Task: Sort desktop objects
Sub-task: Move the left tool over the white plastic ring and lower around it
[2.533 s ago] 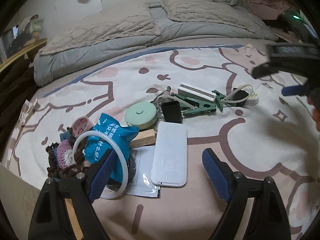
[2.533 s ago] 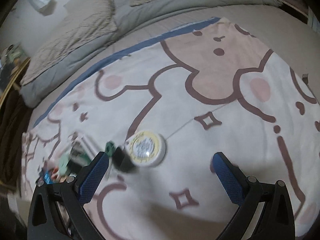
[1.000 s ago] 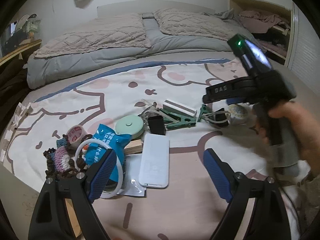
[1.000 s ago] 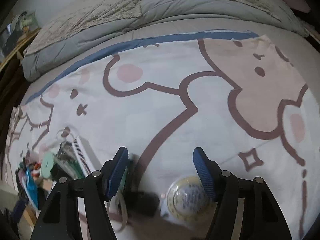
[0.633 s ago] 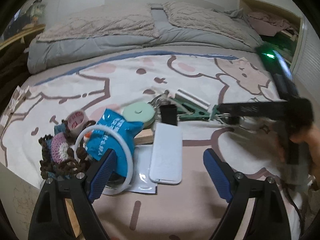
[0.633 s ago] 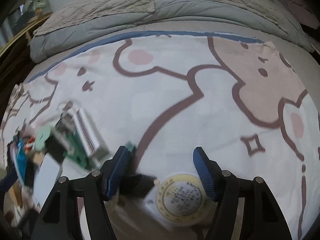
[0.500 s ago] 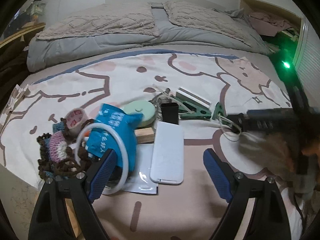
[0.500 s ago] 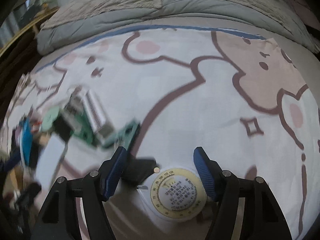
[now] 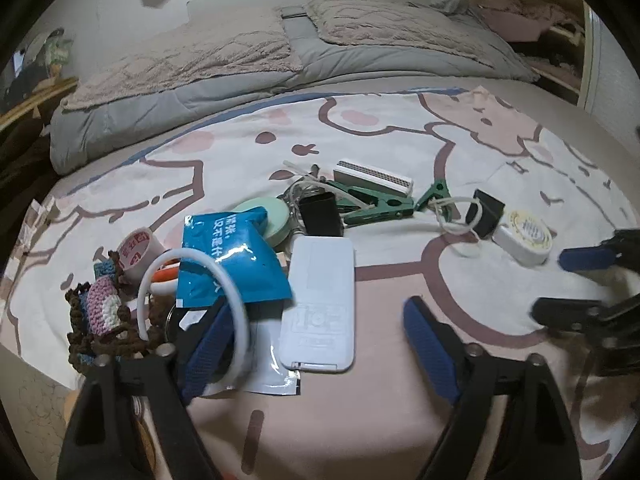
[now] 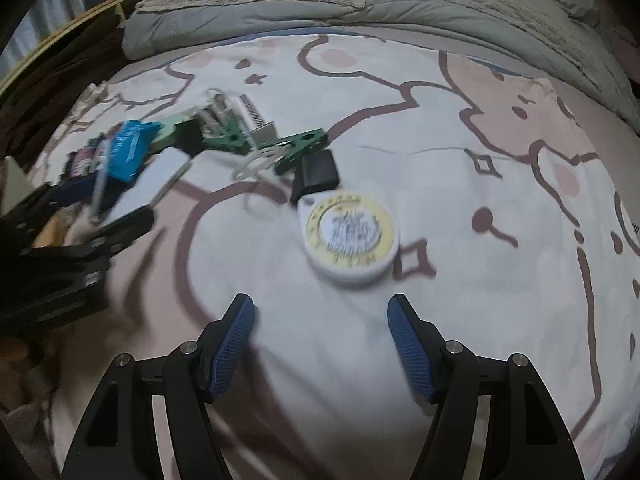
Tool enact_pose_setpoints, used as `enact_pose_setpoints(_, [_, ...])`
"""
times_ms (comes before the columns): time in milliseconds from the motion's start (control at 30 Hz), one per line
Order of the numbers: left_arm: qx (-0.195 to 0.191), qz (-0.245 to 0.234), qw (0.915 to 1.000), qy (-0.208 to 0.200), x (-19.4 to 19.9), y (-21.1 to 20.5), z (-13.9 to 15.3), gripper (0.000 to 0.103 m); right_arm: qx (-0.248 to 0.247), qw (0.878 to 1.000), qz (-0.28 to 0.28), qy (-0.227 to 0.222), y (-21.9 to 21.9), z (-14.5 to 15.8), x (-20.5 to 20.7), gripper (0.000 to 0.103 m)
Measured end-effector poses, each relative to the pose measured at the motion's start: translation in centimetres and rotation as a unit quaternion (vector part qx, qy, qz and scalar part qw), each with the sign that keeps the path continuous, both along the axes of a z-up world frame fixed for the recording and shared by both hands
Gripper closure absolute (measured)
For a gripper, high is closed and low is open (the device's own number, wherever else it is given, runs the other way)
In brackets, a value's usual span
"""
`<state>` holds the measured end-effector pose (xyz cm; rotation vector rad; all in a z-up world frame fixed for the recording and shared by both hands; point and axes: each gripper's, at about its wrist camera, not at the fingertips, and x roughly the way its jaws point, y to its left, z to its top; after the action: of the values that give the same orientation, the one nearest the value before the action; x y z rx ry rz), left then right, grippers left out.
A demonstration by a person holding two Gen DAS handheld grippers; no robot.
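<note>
On the bed, sorting looks hardly begun.
Most things lie heaped at 9 o'clock: blue packet (image 9: pixel 230 258), white case (image 9: pixel 320 300), green clamp (image 9: pixel 376 206). Only the round tape measure (image 10: pixel 352 236) lies a little apart, just ahead of the right tongs (image 10: pixel 320 344), spread wide and empty. The left tongs (image 9: pixel 316 340) are spread too, holding nothing.
</note>
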<state>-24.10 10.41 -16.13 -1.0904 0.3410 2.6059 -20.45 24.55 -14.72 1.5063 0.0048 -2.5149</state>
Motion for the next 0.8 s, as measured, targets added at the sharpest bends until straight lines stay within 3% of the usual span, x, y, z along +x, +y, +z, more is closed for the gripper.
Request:
enact_pose_setpoints(67, [-0.001, -0.013, 0.9999, -0.001, 0.2, 0.3, -0.1, 0.033, -0.025, 1.0, -0.003, 0.004, 0.5, 0.8, 0.2, 0.034])
enact_pose_setpoints(133, [0.0, -0.023, 0.9996, -0.016, 0.1, 0.6, -0.4, 0.053, -0.035, 0.999, -0.017, 0.023, 1.3, 1.8, 0.1, 0.034])
enact_pose_setpoints(167, [-0.002, -0.026, 0.9994, -0.023, 0.0, 0.7, -0.8, 0.055, -0.038, 0.998, -0.028, 0.035, 1.8, 2.3, -0.2, 0.034])
enact_pose_setpoints(400, [0.016, -0.024, 0.9991, -0.031, 0.5, 0.1, -0.7, 0.064, -0.07, 0.993, -0.077, 0.054, 3.3, 2.8, -3.2, 0.034])
enact_pose_setpoints(567, [0.034, -0.024, 0.9981, -0.045, 1.1, -0.1, -0.7, 0.064, -0.077, 0.987, -0.121, 0.066, 4.4, 2.1, -5.4, 0.035])
enact_pose_setpoints(667, [0.031, -0.028, 0.998, -0.047, 1.7, 0.1, -0.7, 0.064, -0.073, 0.985, -0.139, 0.066, 4.8, 1.8, -6.3, 0.037])
enact_pose_setpoints(800, [0.029, -0.034, 0.9977, -0.05, 2.4, 0.2, -0.6, 0.064, -0.032, 0.987, -0.141, 0.065, 4.5, 1.1, -6.9, 0.037])
